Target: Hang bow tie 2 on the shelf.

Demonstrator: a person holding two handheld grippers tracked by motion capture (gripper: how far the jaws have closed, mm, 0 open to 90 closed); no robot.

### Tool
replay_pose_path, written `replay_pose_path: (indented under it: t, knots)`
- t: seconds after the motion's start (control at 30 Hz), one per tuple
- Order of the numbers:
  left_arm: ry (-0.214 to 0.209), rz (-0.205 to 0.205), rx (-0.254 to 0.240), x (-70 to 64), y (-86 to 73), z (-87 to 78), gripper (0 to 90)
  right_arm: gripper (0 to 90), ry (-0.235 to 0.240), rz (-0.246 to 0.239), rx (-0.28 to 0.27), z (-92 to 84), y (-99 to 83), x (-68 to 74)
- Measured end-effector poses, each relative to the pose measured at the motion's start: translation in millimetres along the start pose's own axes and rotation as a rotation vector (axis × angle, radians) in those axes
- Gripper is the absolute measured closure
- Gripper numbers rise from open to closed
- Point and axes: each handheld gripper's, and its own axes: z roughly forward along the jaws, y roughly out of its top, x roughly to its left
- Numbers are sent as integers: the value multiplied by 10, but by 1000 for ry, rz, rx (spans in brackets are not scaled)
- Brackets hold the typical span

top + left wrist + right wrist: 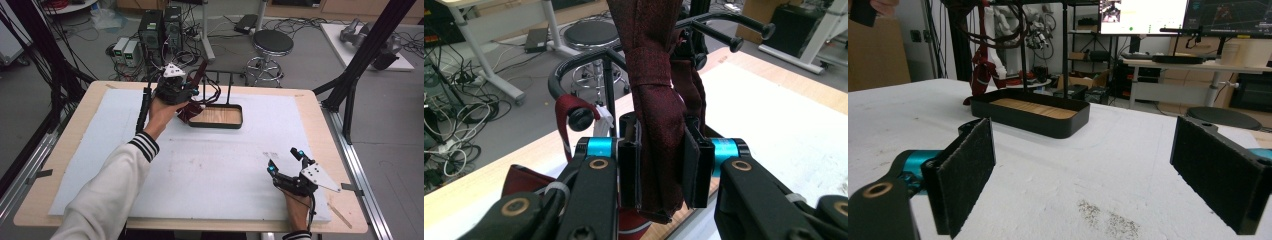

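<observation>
1. The left gripper (659, 172) is clamped on a dark red woven necktie (656, 90), held up at the black metal rack with knobbed prongs (724, 27).
2. The rack stands in a black tray with a wooden floor (216, 116) at the table's far side.
3. The right gripper (1083, 165) rests wide apart, empty, near the table's front.
4. Judged from this, hanging looks underway; release remains.
</observation>
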Motion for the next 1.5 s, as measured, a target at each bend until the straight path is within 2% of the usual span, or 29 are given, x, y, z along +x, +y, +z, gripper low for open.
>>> replay_pose_path:
  t: [0.2, 0.37, 0.53, 0.67, 0.83, 1.33, 1.5]
  knots:
    - [12, -56, 21, -27, -31, 100, 732, 102, 1, 1, 1, -2, 0, 0]
    - [36, -66, 31, -14, -58, 127, 733, 103, 1, 5, -1, -3, 0, 1]
    - [42, -70, 46, -1, -86, 154, 736, 103, 2, 5, -1, -3, 0, 2]
    - [51, -92, 71, 32, -117, 188, 736, 103, 2, 2, -1, -2, 0, 1]
    - [73, -75, 95, 27, -148, 220, 740, 103, 1, 0, -1, -1, 0, 0]
    - [93, -82, 159, 25, -267, 270, 744, 103, 2, -3, 1, -1, 1, 0]
    - [100, -80, 205, 19, -320, 316, 746, 102, 2, -1, 2, -3, 1, 1]
